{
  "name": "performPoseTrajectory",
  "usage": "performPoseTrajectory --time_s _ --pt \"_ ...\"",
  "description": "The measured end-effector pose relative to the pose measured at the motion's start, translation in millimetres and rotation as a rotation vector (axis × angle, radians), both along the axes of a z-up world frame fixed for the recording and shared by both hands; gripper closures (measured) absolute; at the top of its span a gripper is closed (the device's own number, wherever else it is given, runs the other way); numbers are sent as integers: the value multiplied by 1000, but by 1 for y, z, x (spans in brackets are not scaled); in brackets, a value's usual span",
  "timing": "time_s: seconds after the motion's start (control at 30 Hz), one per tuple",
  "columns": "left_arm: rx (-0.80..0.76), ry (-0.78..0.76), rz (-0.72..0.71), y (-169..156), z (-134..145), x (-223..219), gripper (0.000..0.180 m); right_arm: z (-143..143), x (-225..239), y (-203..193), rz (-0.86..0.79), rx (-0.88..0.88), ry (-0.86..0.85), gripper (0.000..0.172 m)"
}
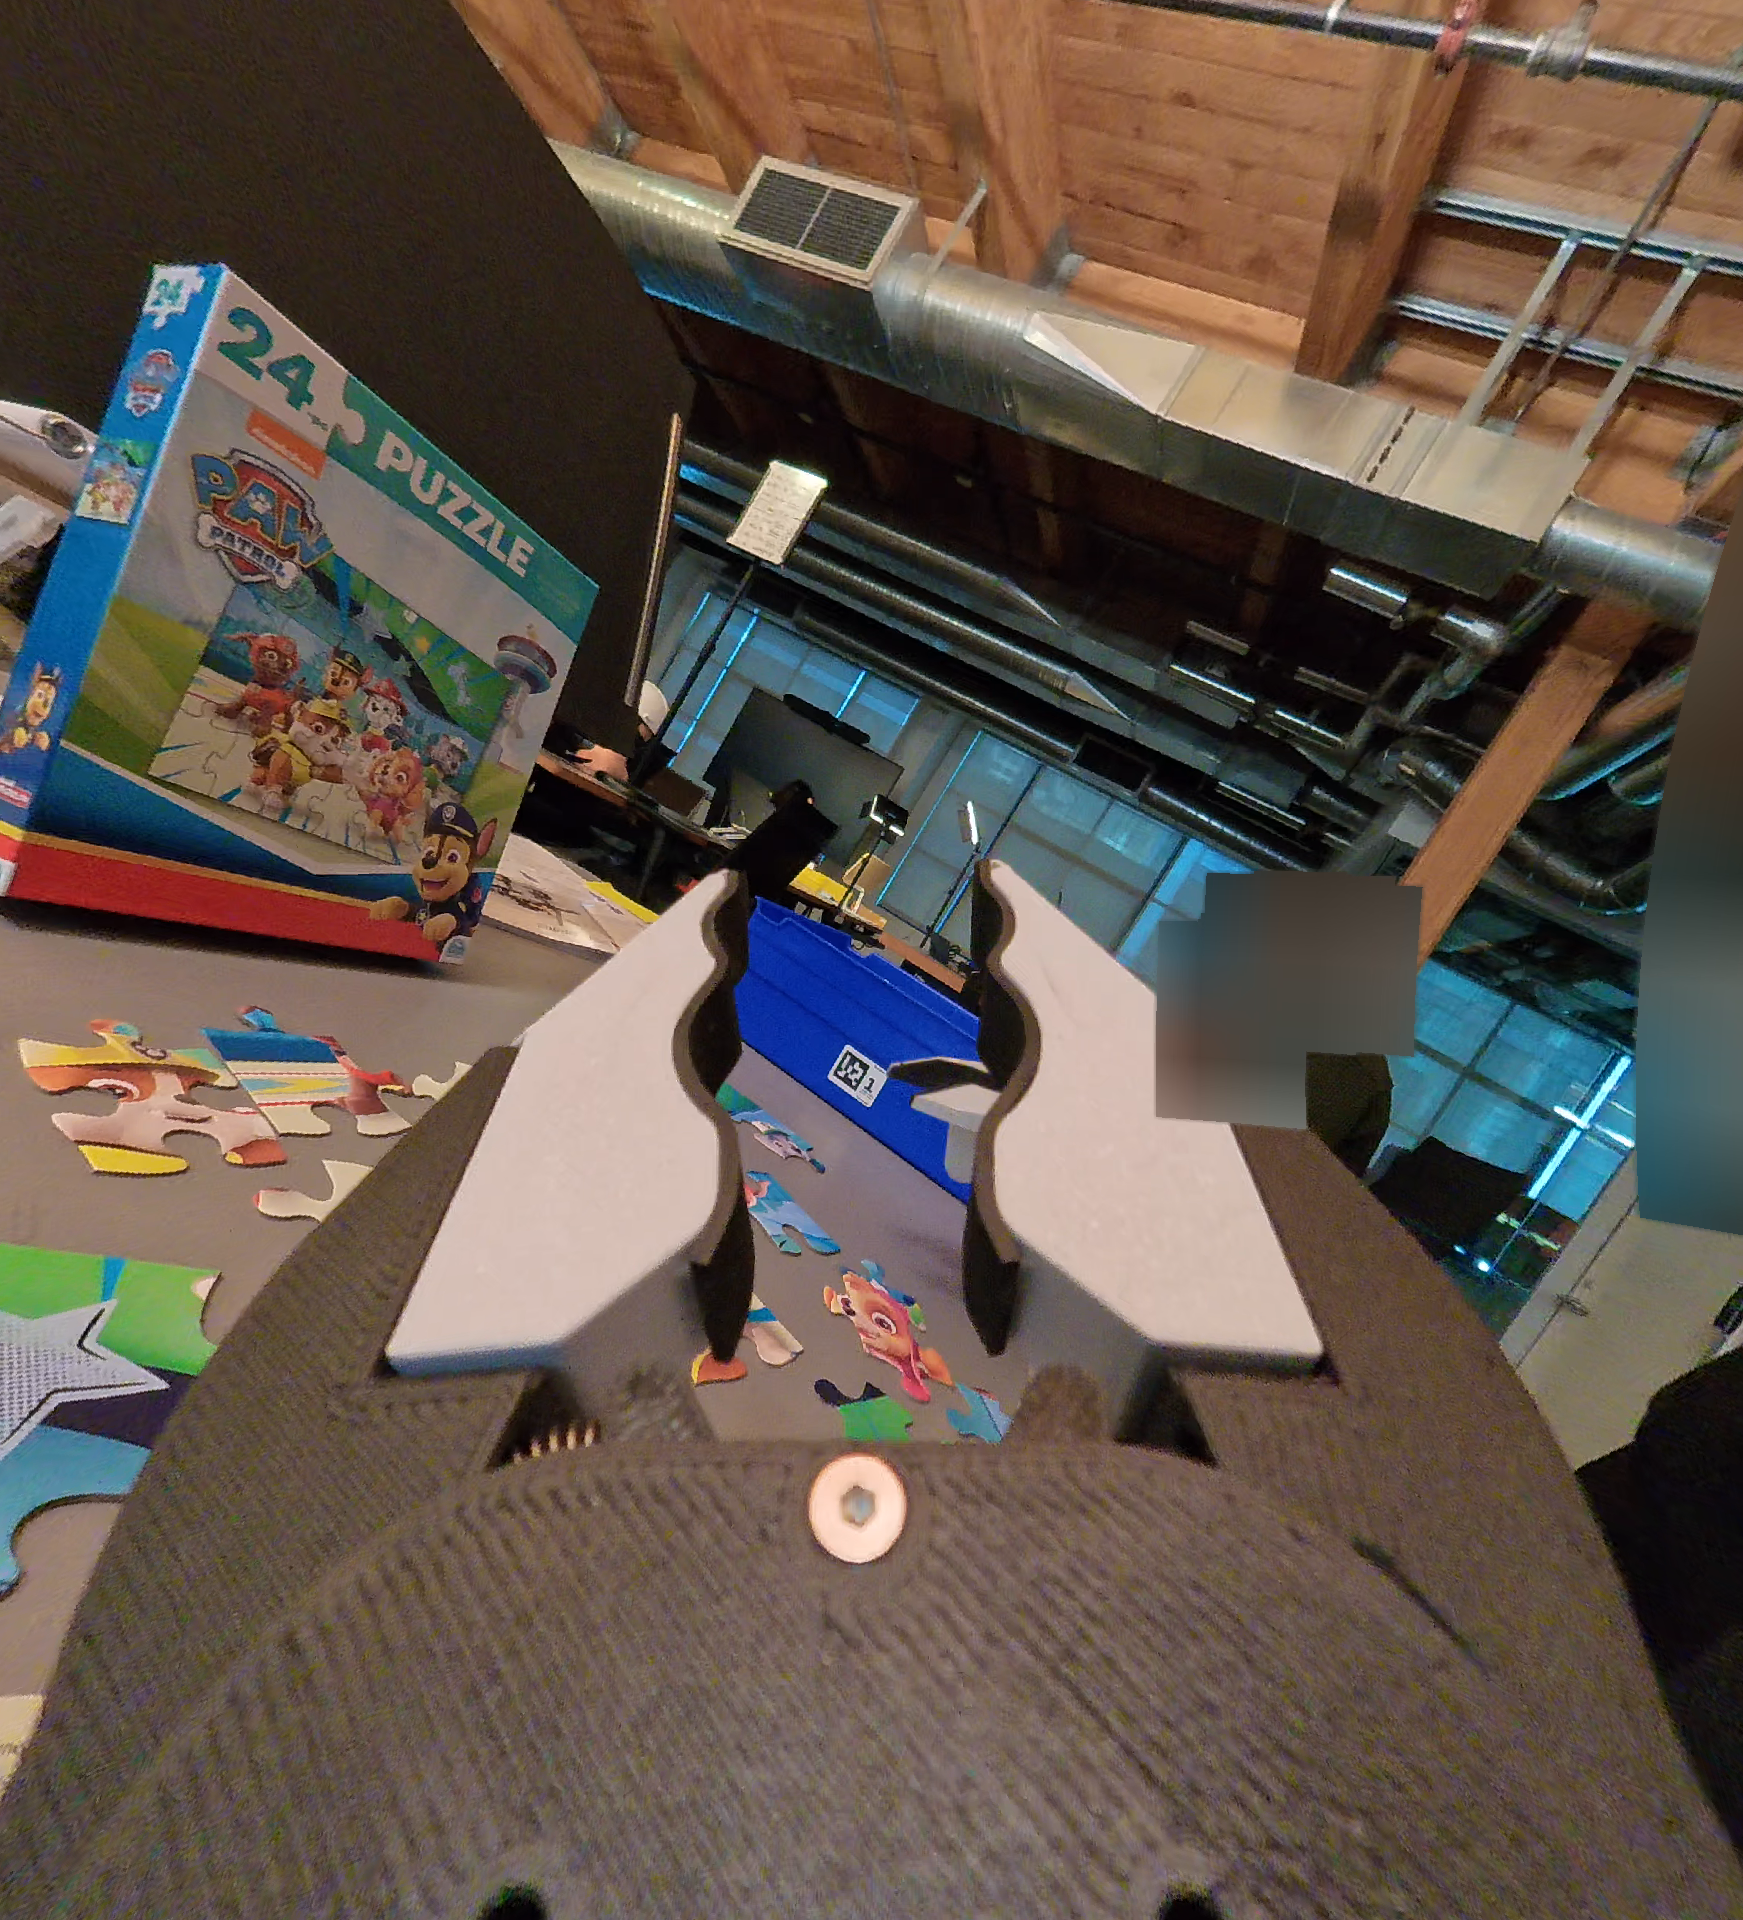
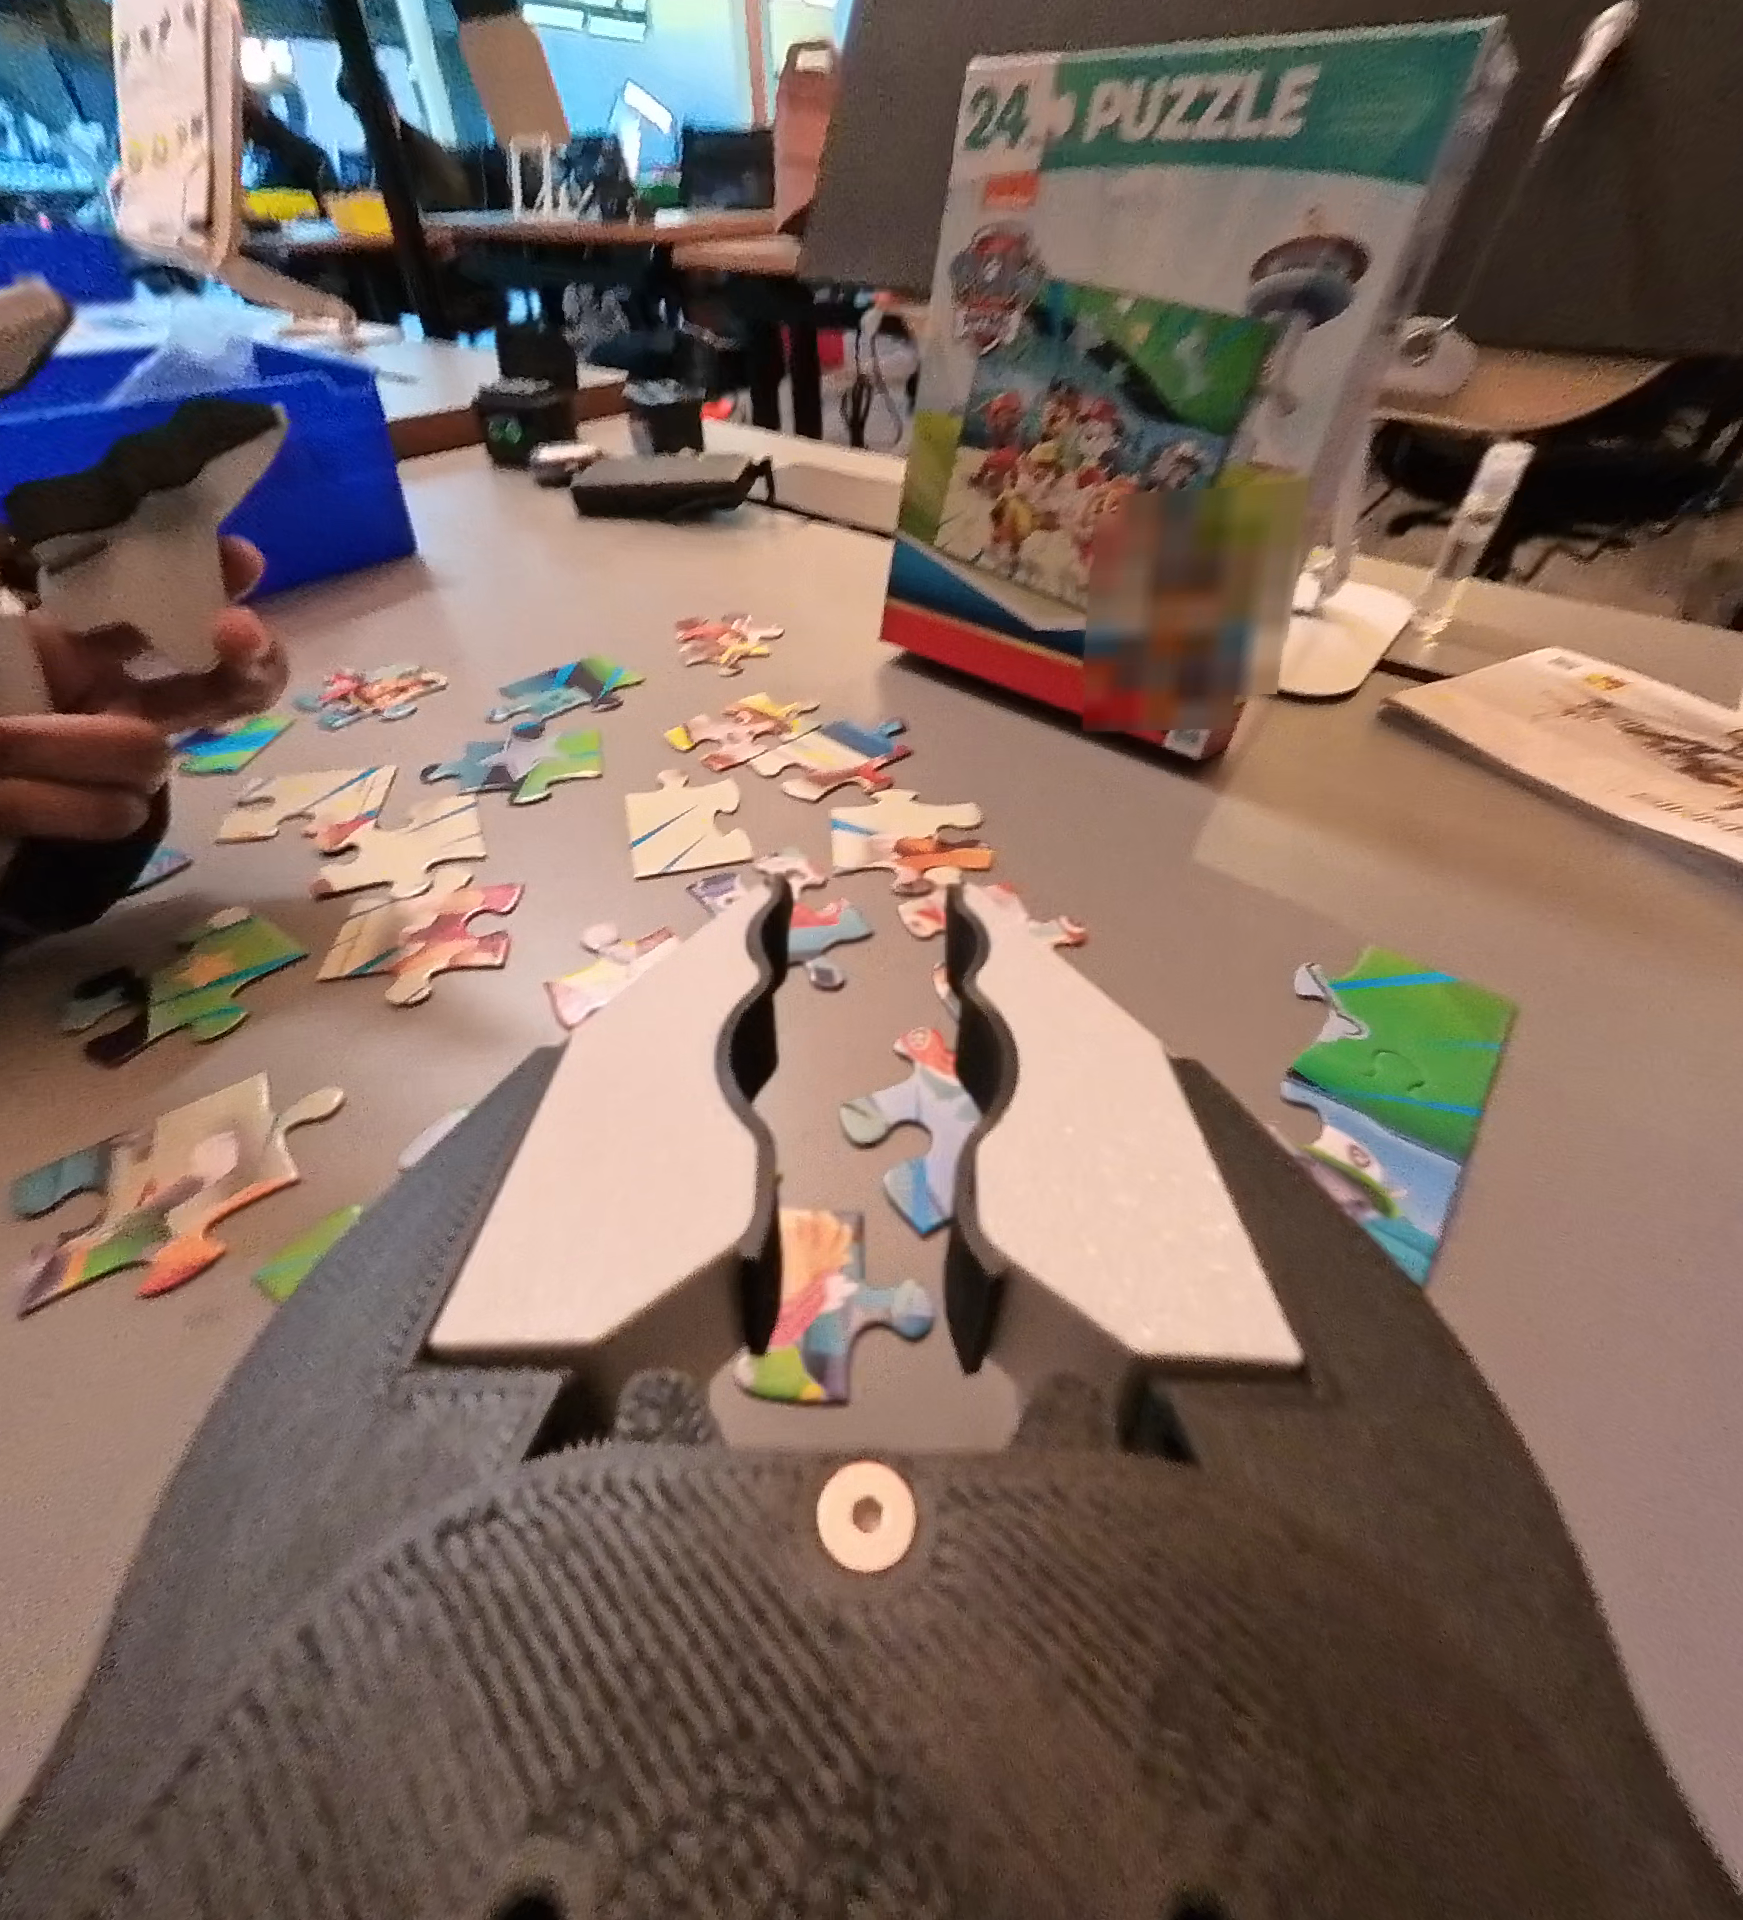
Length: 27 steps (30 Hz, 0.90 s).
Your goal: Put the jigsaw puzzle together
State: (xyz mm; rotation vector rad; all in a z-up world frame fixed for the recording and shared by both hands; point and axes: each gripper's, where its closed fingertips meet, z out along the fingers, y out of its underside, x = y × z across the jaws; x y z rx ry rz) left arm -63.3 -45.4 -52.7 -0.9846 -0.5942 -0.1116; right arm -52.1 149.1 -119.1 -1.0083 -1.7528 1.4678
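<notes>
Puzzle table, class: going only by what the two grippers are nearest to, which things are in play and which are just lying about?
In play:
- left gripper, open, raised, holding nothing
- right gripper, open, low over the loose puzzle pieces
- joined green pieces

Lying about:
- puzzle box, standing
- blue bin
- booklet
- grey table
</notes>
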Motion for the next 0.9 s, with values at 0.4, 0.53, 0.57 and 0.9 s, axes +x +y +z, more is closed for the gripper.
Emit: performPoseTrajectory --time_s 0.4,0.53,0.57,0.9 --pt "-36 -10 -35 11 -5 4 138 25 10 26 -11 -244 114 142" --pt "-47 -9 -26 12 -6 3 138 24 10 23 -14 -211 121 142" --pt "-50 -9 -26 12 -7 3 138 23 10 21 -13 -198 121 142" --pt "-51 -11 -22 12 -7 2 138 21 8 19 -43 -115 146 144"
